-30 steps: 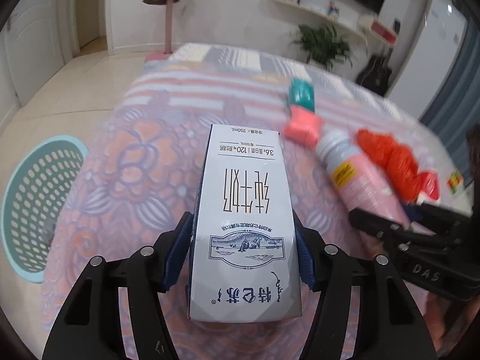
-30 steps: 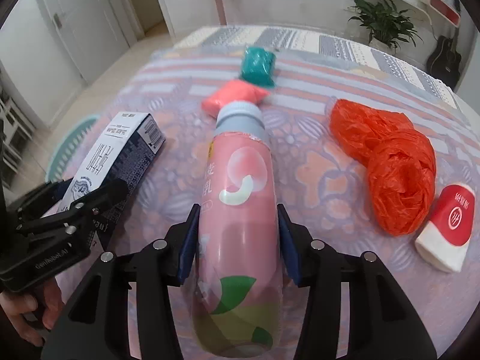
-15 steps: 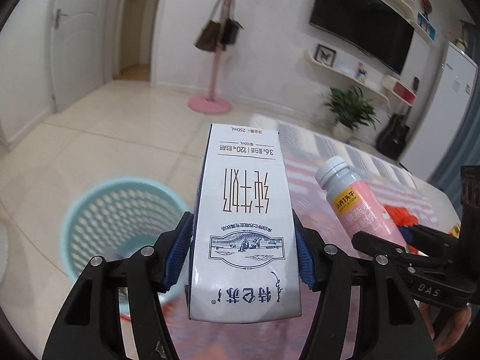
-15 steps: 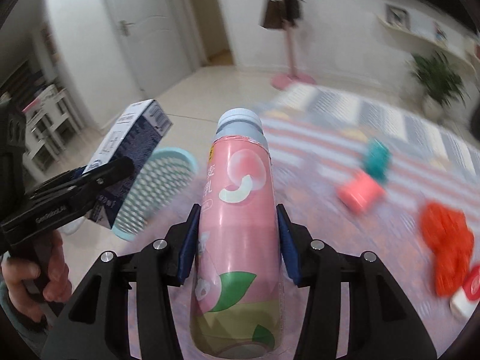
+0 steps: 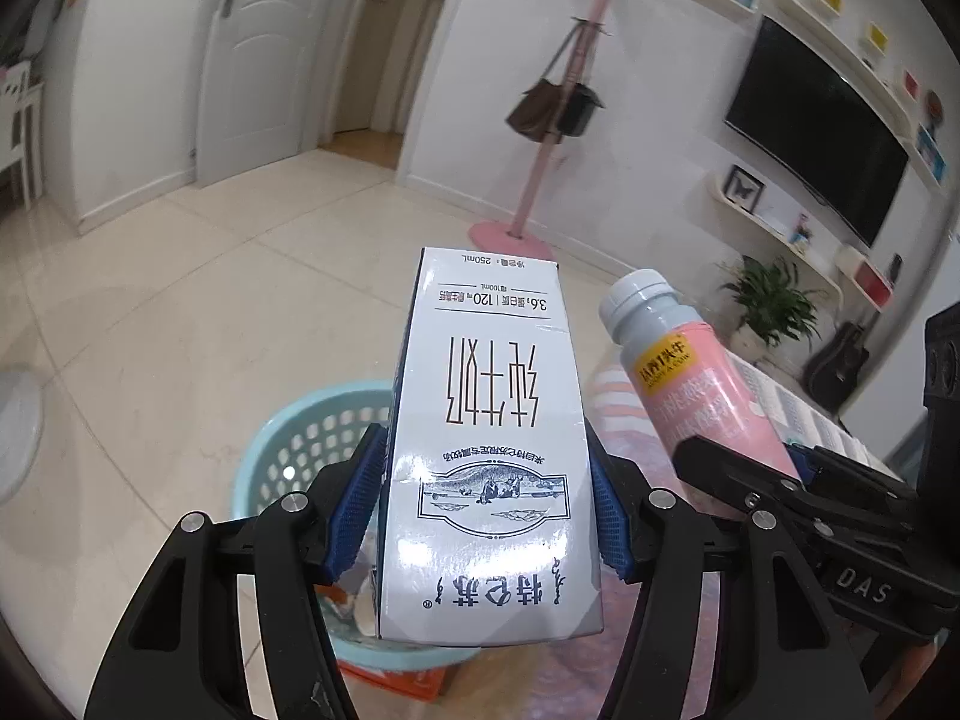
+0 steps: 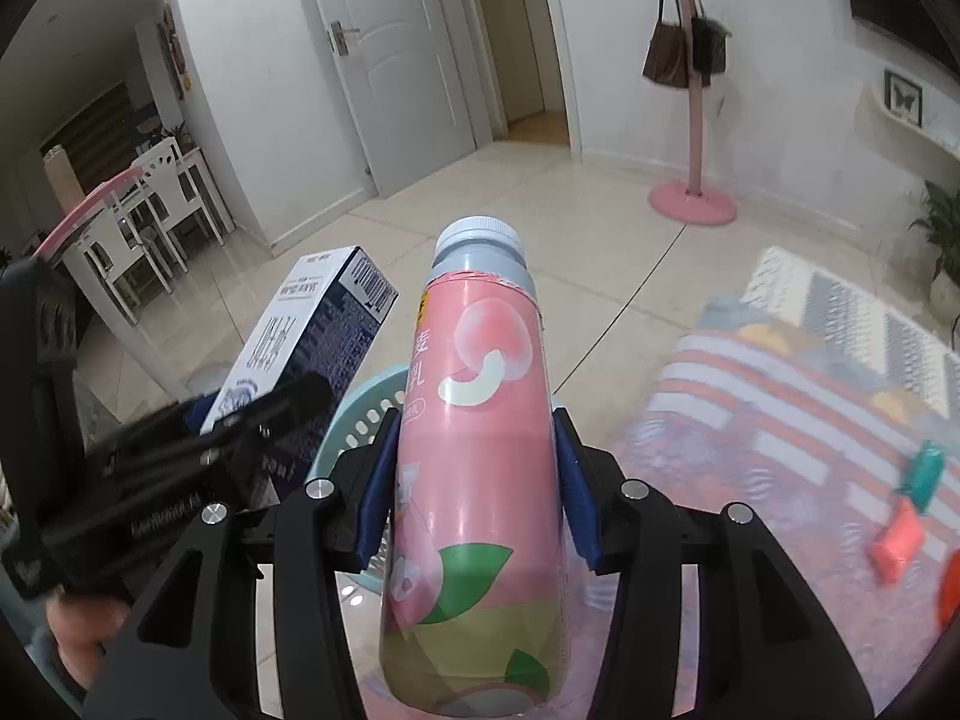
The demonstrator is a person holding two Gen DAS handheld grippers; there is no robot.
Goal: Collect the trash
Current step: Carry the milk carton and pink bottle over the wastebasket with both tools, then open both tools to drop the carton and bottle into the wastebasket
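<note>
My left gripper [image 5: 486, 504] is shut on a white and blue milk carton [image 5: 489, 438], held in the air over a light blue perforated basket [image 5: 300, 450] on the floor. The basket holds some scraps. My right gripper [image 6: 477, 480] is shut on a pink drink bottle [image 6: 480, 456] with a grey cap, just right of the carton. In the right wrist view the carton [image 6: 312, 348] and the left gripper [image 6: 198, 456] show at the left, with the basket [image 6: 366, 414] behind the bottle. In the left wrist view the bottle [image 5: 690, 372] and the right gripper [image 5: 780, 474] show at the right.
The patterned bedspread [image 6: 780, 420] lies to the right with a teal packet [image 6: 924, 468] and a pink packet [image 6: 897, 540] on it. An orange box [image 5: 408, 681] sits under the basket. A pink coat stand [image 5: 540, 180] and doors stand across the tiled floor.
Both grippers swung left off the bed and rose, each keeping its load. The view went from the bedspread to the floor, and the basket now sits directly under the carton.
</note>
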